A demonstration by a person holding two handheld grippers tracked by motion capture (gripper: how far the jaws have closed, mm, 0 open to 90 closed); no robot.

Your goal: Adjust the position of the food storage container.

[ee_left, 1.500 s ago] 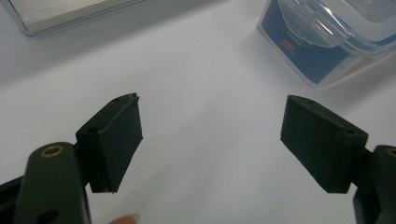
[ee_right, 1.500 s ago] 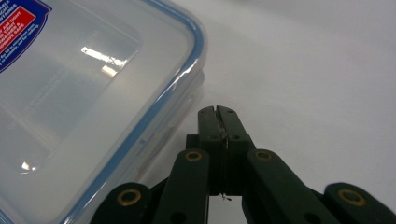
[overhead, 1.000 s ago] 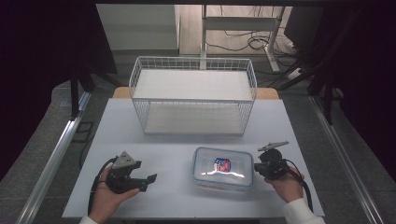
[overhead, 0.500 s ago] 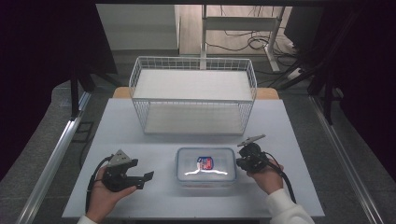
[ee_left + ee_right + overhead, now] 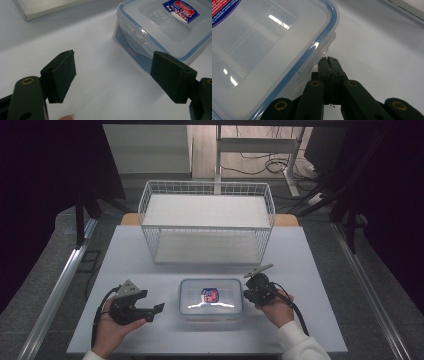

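the clear rectangular plastic container with blue-sealed lid (image 5: 211, 298) sits on the white table (image 5: 320, 270), at 6 o'clock from the white wire basket (image 5: 207, 220). the left gripper (image 5: 152, 310), jaws spread wide, is near the container at its 9 o'clock. the right gripper (image 5: 248, 293), jaws clenched on nothing, touches its 3 o'clock side.

White wire basket (image 5: 207, 227) at far side of white table (image 5: 320, 285).

In your right gripper view the clear box (image 5: 269, 47) runs off the frame at 9 and 12 o'clock, its red-and-blue label (image 5: 222, 7) cropped. Your left gripper view blurs that label's print. Your wrists leave the high view at 6 o'clock.
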